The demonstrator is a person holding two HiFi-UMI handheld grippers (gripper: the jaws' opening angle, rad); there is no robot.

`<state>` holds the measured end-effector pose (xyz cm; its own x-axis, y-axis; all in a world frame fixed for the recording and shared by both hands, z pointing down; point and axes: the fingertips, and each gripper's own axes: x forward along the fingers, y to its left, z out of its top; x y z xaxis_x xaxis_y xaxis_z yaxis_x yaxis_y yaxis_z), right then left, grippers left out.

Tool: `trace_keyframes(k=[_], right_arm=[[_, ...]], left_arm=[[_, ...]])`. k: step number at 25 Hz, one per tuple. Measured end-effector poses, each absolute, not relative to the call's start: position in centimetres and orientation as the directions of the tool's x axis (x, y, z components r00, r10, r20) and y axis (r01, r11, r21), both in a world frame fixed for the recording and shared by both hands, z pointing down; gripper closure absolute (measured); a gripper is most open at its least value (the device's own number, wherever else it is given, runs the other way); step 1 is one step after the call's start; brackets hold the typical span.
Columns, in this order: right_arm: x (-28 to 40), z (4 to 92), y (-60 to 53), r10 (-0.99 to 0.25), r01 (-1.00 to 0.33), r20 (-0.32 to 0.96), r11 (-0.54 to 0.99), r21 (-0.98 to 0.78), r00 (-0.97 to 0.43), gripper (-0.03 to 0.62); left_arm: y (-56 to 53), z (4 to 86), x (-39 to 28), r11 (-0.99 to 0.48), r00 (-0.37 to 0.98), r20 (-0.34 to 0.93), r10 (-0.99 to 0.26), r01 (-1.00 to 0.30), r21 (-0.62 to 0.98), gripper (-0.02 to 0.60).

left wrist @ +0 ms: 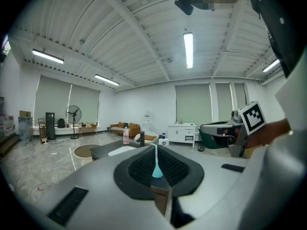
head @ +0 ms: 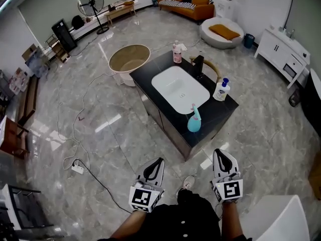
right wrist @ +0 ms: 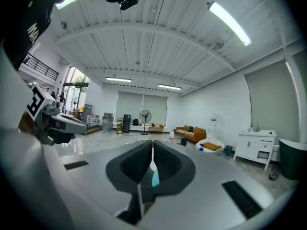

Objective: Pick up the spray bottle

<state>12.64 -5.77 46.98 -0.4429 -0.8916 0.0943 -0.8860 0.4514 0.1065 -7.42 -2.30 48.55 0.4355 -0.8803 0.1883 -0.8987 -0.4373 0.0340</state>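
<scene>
A teal spray bottle [head: 194, 120] stands upright on the near corner of a black counter [head: 150, 75] with a white sink [head: 180, 89]. Both grippers hang in front of the counter, well short of the bottle, and point toward it. My left gripper [head: 159, 160] is shut with nothing in it, and the bottle [left wrist: 157, 169] shows far off through the thin slit between its jaws. My right gripper [head: 219, 151] is shut and empty too. The right gripper view shows the bottle [right wrist: 155, 178] as a teal sliver beyond its closed jaws.
On the counter stand a pink bottle [head: 177, 53], a black faucet [head: 198, 66] and a white soap bottle with a blue cap [head: 221, 90]. A round wooden tub [head: 129, 58] sits behind the counter. A cable and power strip [head: 77, 168] lie on the floor at left.
</scene>
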Motion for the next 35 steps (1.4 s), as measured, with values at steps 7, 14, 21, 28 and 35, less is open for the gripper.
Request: trace_keyframes(k=[7, 14, 21, 28, 35], right_arm=[[12.6, 47.9, -14.3, -0.856, -0.852, 0.137, 0.513, 0.104, -0.498, 0.599], [10.1, 52.6, -19.3, -0.82, -0.84, 0.248, 0.541, 0.042, -0.516, 0.508], [7.9, 59.0, -26.2, -0.818, -0.864, 0.316, 0.503, -0.012, -0.481, 0.421], [6.1, 62.5, -30.2, -0.833, -0.869, 0.274, 0.495, -0.018, -0.48, 0.398], [5.6, 63.2, -31.6, -0.843, -0.869, 0.238, 0.494, -0.01, -0.482, 0.516]], left_arm=[[-10.3, 46.9, -6.6, -0.395, 0.391, 0.185, -0.901, -0.919, 0.021, 0.563], [-13.4, 49.7, -7.3, -0.407, 0.41, 0.258, -0.875, -0.911, 0.067, 0.561], [-15.7, 53.9, -9.2, -0.43, 0.448, 0.333, -0.83, -0.893, 0.13, 0.562], [-16.5, 59.2, -11.3, -0.409, 0.449, 0.427, -0.785, -0.893, 0.188, 0.563], [-17.4, 60.9, -12.1, -0.394, 0.432, 0.448, -0.783, -0.901, 0.18, 0.563]])
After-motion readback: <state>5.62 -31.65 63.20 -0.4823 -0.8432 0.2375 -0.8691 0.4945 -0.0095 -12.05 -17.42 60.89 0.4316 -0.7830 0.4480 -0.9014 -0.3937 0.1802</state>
